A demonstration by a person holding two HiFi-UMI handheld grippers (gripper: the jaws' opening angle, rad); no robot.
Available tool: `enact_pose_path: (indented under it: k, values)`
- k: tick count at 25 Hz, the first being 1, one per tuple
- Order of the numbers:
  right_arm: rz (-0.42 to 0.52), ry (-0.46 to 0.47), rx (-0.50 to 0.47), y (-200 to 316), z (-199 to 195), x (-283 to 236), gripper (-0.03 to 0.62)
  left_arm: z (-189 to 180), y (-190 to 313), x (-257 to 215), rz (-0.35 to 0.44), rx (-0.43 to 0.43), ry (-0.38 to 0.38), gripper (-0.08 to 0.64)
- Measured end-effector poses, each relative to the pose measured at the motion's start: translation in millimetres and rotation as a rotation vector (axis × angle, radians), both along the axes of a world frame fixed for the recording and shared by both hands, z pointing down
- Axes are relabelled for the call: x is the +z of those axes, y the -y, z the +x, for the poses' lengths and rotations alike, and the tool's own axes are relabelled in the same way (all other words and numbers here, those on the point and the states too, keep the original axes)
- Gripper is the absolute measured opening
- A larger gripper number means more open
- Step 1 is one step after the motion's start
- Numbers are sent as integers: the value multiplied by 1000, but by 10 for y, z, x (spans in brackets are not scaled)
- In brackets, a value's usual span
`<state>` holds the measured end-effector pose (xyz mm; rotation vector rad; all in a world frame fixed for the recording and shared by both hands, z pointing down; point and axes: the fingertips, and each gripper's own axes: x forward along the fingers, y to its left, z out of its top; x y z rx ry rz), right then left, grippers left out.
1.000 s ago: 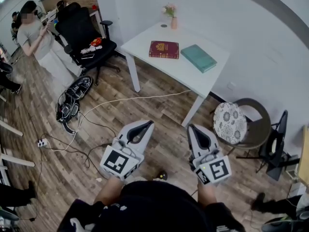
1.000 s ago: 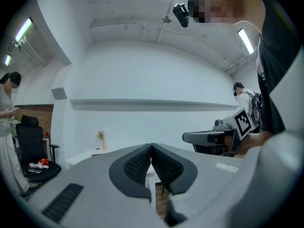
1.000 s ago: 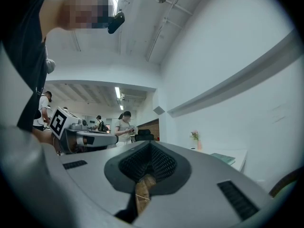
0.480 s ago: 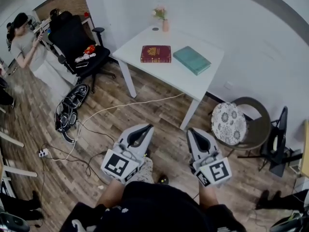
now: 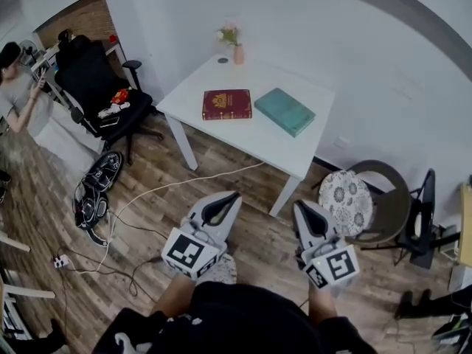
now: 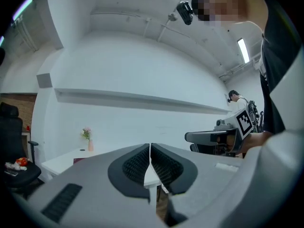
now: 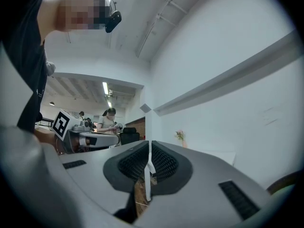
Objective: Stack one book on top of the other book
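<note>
So the wood floor (image 5: 147,153) is taking up most of the head view, and the white table (image 5: 247,140) is standing against the far wall with both books lying flat on it, side by side and not touching. The red book (image 5: 226,104) is sitting toward the left and the teal book (image 5: 285,111) is lying just right of it, tilted. A black office chair (image 5: 88,76) with clutter on its seat is parked left of the table, and a round chair with a patterned cushion (image 5: 346,198) is sitting right of the table's near leg. A black bag (image 5: 96,183) is slumping on the floor below the office chair. Both grippers are hanging well short of the table: the left gripper (image 5: 234,196) is clamped fully together on nothing, and the right gripper (image 5: 299,206) is just cracking open, barely a slit, nothing in it either. A white cable (image 5: 221,174) is trailing across the floor between the grippers and the table. A small vase of flowers (image 5: 237,49) is standing at the table's back edge.
</note>
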<state>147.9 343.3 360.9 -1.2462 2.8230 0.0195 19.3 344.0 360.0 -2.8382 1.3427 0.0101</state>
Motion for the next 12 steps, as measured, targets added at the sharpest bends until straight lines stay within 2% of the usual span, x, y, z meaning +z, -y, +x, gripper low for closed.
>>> enact_pose_path:
  k: [6, 12]
  values:
    - [-9, -18, 37, 655, -250, -20, 18, -239, 710, -21, -38, 52, -31, -2]
    - [-17, -36, 96, 1235, -457, -11, 20, -435, 1374, 40, -48, 103, -17, -2]
